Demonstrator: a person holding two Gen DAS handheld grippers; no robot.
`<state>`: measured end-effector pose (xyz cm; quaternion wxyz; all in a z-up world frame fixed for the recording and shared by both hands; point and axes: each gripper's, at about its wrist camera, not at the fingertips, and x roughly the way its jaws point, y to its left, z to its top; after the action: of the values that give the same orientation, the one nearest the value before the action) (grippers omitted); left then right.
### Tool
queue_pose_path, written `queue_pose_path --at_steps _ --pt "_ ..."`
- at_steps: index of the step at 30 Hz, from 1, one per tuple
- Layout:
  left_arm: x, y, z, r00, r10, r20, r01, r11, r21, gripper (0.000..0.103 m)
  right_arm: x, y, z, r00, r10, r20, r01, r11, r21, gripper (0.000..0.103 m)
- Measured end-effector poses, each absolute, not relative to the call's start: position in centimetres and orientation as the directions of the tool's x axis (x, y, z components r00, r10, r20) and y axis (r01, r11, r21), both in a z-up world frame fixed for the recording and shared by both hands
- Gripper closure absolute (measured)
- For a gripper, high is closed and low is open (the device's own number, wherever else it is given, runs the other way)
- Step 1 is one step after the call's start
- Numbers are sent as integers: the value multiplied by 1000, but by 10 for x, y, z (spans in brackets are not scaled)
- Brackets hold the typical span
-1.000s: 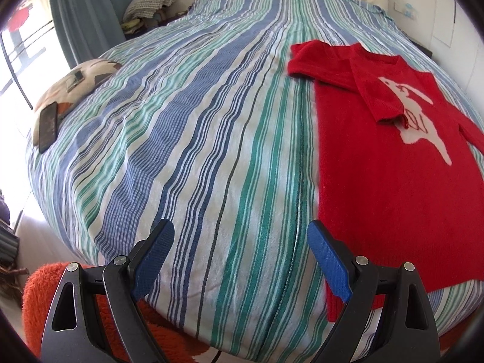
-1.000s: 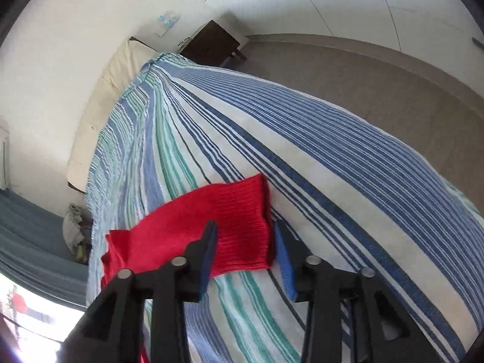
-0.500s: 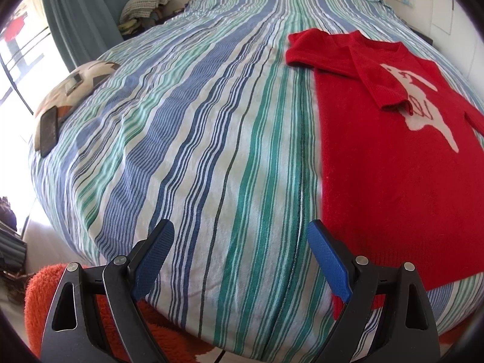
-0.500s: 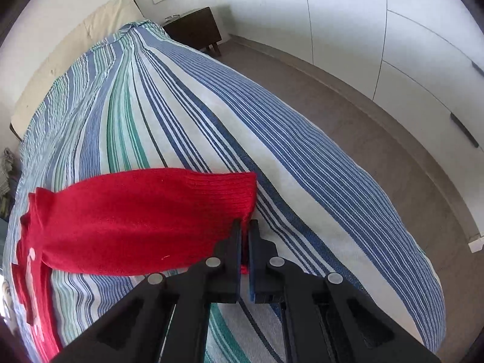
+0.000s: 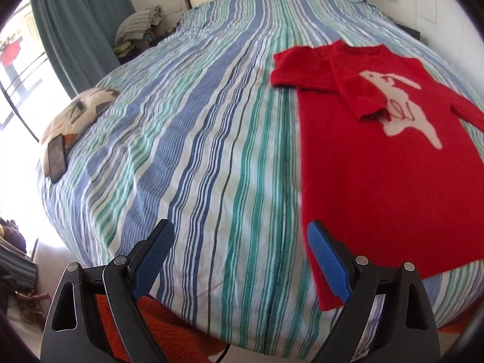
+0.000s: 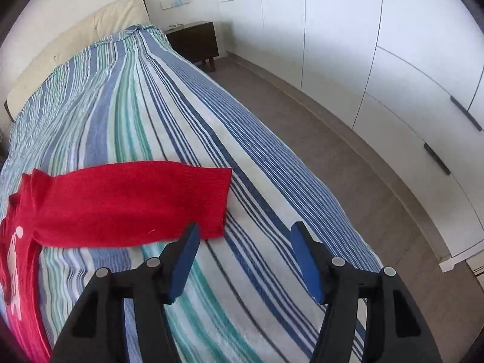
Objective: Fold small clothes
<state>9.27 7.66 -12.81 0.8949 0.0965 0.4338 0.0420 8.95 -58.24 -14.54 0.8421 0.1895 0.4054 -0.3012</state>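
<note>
**Right wrist view: sleeve let go, fold still to make**

The red sweater (image 5: 390, 163) lay flat on the striped bedspread (image 5: 193, 139), one sleeve already folded across its chest. The other sleeve (image 6: 133, 202) stretched outward. The right gripper (image 6: 242, 260) had just been opening, nothing between its jaws. The left gripper (image 5: 239, 260) hung wide open, empty. Best to pinch the cuff squarely, then lay it straight across.

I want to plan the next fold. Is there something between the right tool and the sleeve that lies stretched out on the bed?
Nothing visible. The right tool is open and empty, and only bare striped bedspread lies between it and the cuff of the red sleeve.
</note>
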Motion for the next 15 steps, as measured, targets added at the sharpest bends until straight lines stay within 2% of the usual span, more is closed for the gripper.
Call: queue_pose_path --at_steps 5,9,12,15 --pt "112 20 -80 712 -22 -702 237 948 211 10 49 -501 -114 631 -303 -714 521 848 100 32" --pt "158 -46 -92 653 -155 -741 475 847 241 10 40 -432 -117 703 -165 -692 399 897 190 29" --pt "195 -91 -132 596 -95 -797 566 754 334 10 35 -392 -129 715 -78 -694 326 916 233 29" --pt "230 -105 -166 573 20 -819 520 763 383 12 40 -366 -133 713 -27 -701 247 945 215 29"
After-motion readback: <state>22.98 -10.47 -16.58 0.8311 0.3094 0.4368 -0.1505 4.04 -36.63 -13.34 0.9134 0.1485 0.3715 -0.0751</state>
